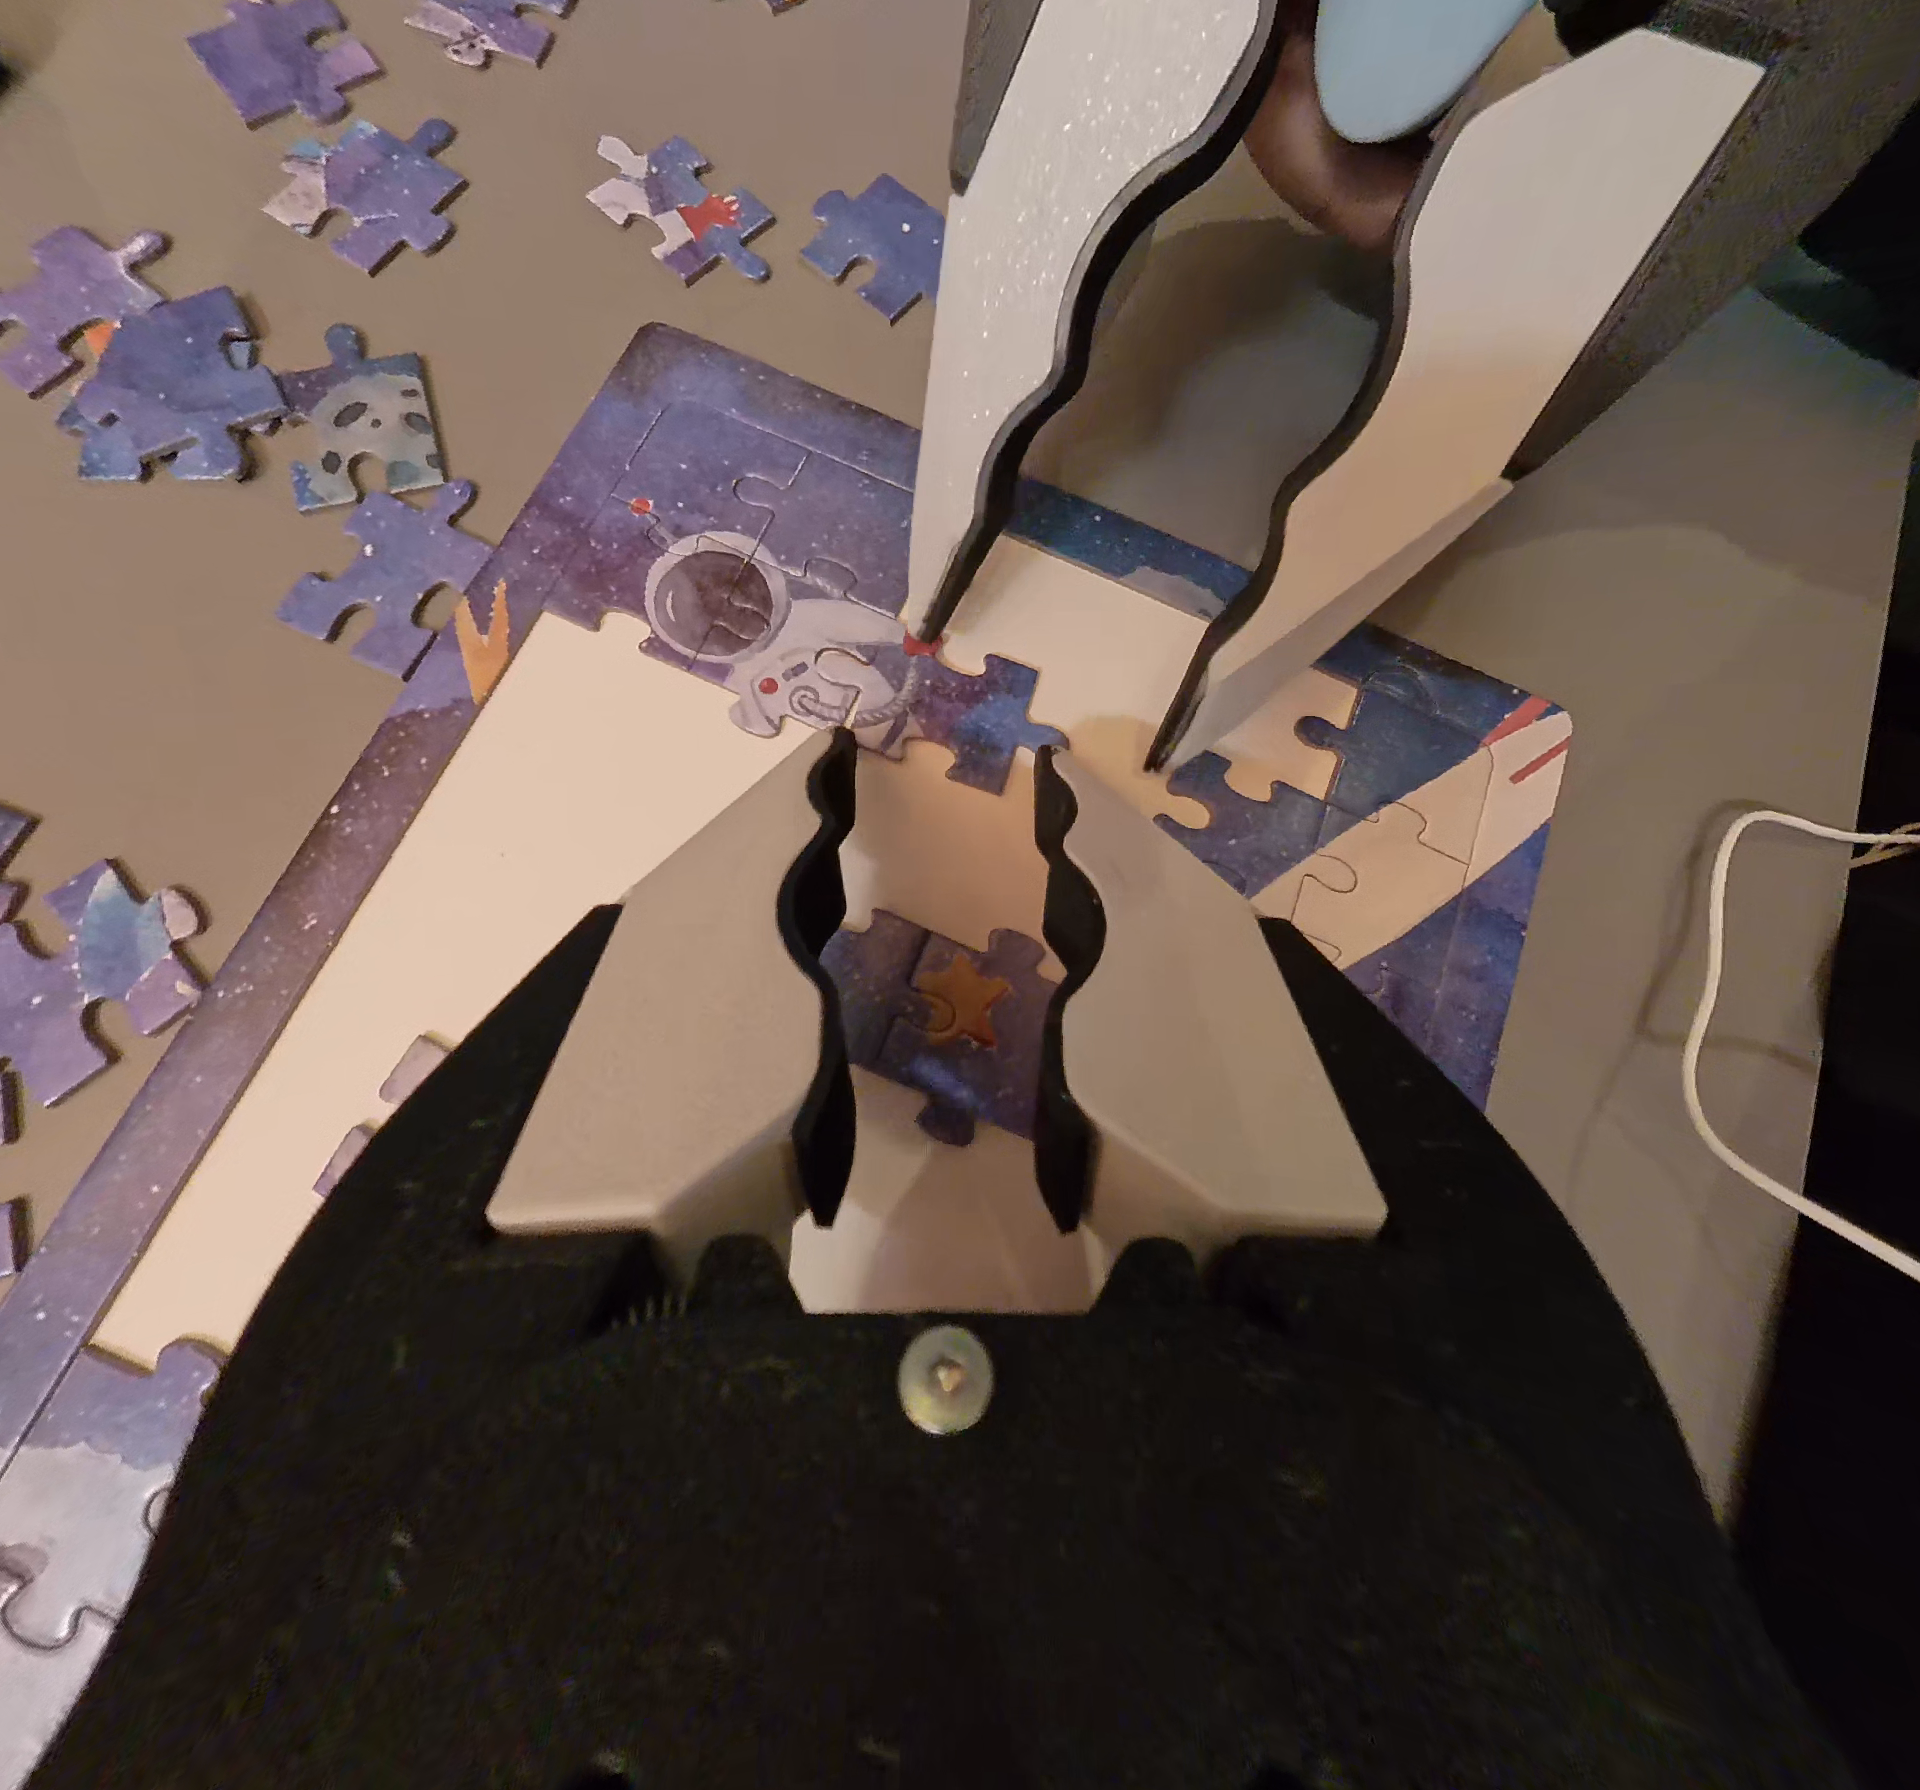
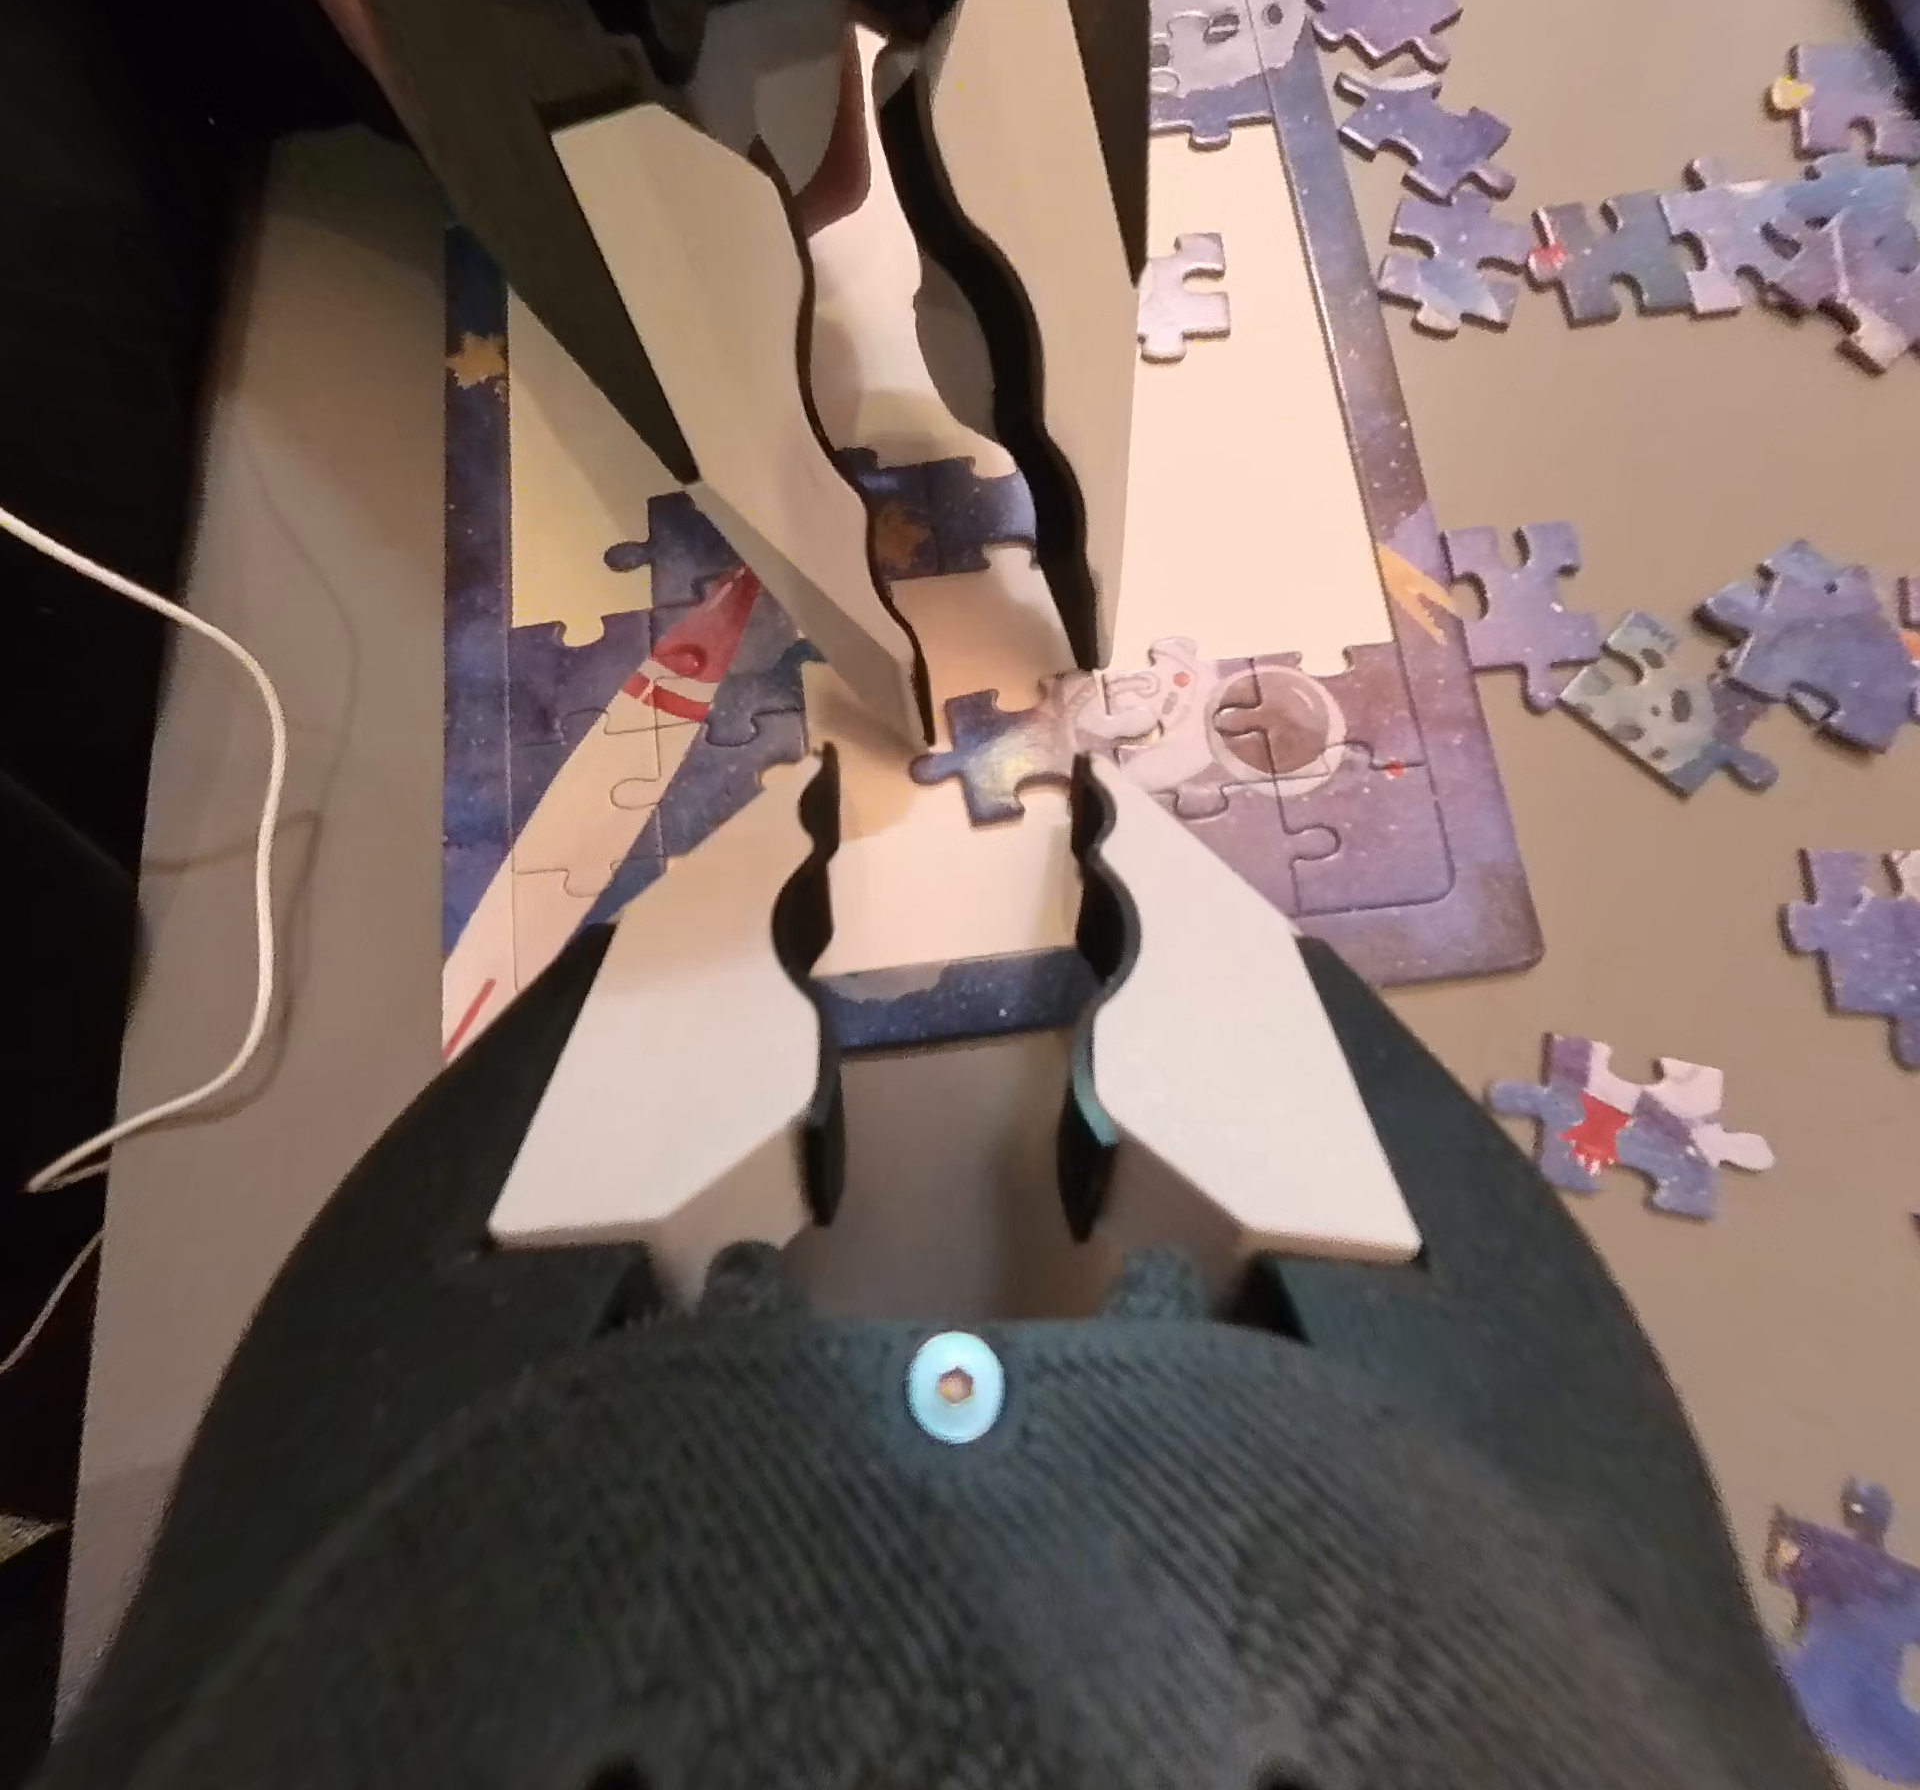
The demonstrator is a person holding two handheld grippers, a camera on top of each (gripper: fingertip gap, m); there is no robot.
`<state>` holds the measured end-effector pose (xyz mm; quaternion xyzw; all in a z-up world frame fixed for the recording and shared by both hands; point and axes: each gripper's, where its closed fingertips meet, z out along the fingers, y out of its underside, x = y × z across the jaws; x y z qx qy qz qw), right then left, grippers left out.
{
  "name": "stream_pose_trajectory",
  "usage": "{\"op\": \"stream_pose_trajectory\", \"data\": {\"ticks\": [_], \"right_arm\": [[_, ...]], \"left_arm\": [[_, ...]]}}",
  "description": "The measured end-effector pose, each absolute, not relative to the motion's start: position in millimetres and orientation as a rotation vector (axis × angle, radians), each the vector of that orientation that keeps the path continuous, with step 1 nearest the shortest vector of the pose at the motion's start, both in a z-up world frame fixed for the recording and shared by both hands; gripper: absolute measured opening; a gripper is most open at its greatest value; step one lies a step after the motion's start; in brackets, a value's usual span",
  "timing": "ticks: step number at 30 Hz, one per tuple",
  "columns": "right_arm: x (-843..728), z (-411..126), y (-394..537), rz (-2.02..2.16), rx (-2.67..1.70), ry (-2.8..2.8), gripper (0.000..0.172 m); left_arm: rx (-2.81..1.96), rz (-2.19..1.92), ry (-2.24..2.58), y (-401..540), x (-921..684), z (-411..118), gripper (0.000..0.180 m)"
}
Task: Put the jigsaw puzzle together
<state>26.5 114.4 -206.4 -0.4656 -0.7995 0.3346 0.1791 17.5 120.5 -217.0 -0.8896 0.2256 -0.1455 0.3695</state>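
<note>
A blue starry puzzle piece (image 1: pixel 987 712) lies flat on the cream inside of the puzzle board (image 1: pixel 582 774), joined to the astronaut pieces (image 1: pixel 717 597). My left gripper (image 1: pixel 942 746) reaches it from the near side, with one fingertip at each end of the piece, and is closed on it. My right gripper (image 1: pixel 1039 701) comes from the far side and is open. One of its tips touches the piece's upper corner and the other rests on bare board. In the right wrist view the piece (image 2: pixel 1003 753) lies between my right gripper (image 2: pixel 956 758) and the left gripper (image 2: pixel 1005 696).
Several loose blue and purple pieces (image 1: pixel 343 192) lie on the grey table left of the board, and show at the right in the right wrist view (image 2: pixel 1766 265). Joined rocket pieces (image 1: pixel 1455 805) fill the board's corner. A white cable (image 1: pixel 1725 1065) runs past the table's edge. Less than 4 cm separates the two grippers' tips.
</note>
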Motion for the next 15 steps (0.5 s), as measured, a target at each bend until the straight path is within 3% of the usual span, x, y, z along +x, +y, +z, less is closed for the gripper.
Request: {"op": "stream_pose_trajectory", "data": {"ticks": [15], "right_arm": [[9,-175,146,1.166,-1.306,-1.847,0.038]], "left_arm": [[-2.257,-0.346,0.546,123,10,-211,0.033]]}}
